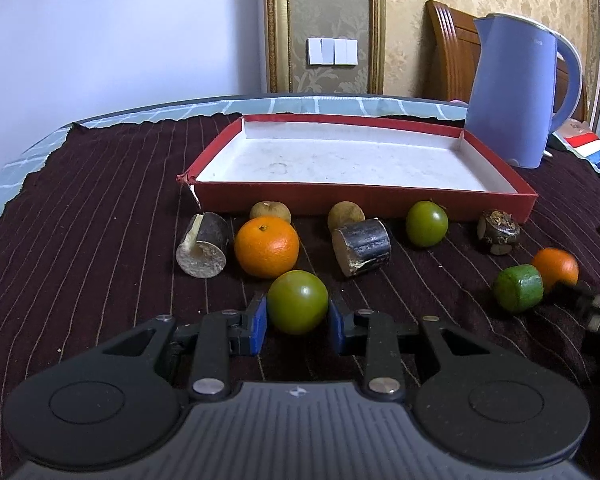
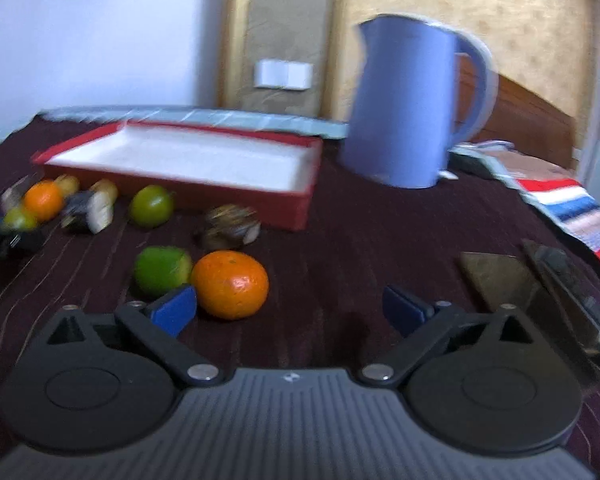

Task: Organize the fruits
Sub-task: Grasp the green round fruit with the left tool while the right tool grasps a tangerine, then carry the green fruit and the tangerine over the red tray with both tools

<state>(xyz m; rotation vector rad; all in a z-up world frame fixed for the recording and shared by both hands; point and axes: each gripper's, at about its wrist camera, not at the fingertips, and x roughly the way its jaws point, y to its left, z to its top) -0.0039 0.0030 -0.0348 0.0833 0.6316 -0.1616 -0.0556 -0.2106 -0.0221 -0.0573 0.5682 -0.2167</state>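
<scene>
My left gripper [image 1: 298, 314] is shut on a round green fruit [image 1: 298, 302] that rests on the dark cloth. Beyond it lie an orange [image 1: 267, 246], two cut cane pieces [image 1: 204, 250] [image 1: 362, 246], two brown longans [image 1: 270, 212] [image 1: 345, 216] and another green fruit [image 1: 426, 223]. The empty red tray [image 1: 340, 196] with a white floor stands behind them. My right gripper [image 2: 292, 310] is open wide and empty. A second orange [image 2: 230, 284] lies just inside its left finger [image 2: 174, 310], with a green cut piece [image 2: 162, 270] beside it. The right wrist view is blurred.
A blue kettle [image 1: 516, 92] stands right of the tray. A dark rough fruit [image 1: 498, 232] lies near the tray's right corner. A striped cloth [image 2: 572, 208] and a dark flat object [image 2: 500, 280] lie at the right. The right gripper's fingers show at the left wrist view's edge [image 1: 592, 304].
</scene>
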